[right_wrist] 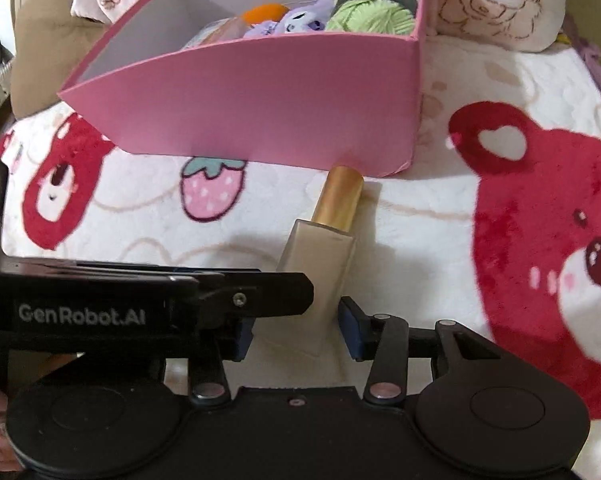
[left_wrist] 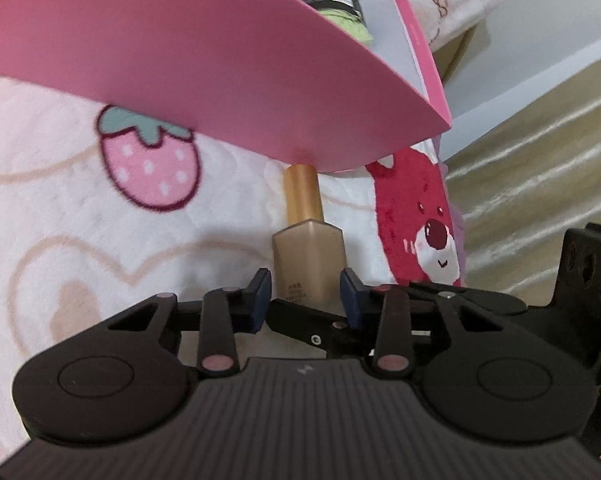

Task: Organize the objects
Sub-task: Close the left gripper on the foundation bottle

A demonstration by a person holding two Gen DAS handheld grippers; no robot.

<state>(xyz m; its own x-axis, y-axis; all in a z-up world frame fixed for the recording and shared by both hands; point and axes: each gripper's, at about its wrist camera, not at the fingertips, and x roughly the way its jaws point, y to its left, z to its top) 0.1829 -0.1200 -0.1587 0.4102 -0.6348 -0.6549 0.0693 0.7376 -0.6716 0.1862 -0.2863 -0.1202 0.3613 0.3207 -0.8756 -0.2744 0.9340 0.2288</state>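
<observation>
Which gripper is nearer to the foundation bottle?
Left, narrowly. The left gripper closely flanks the base of the foundation bottle; the right gripper straddles the same base with wider gaps.

we saw a plush white blanket (right_wrist: 260,240) printed with a pink strawberry (right_wrist: 212,190) and red bear faces (right_wrist: 548,248). behind it lay a pillow with a cartoon lamb (right_wrist: 496,4); a tan curtain (left_wrist: 540,168) hung beside.
</observation>
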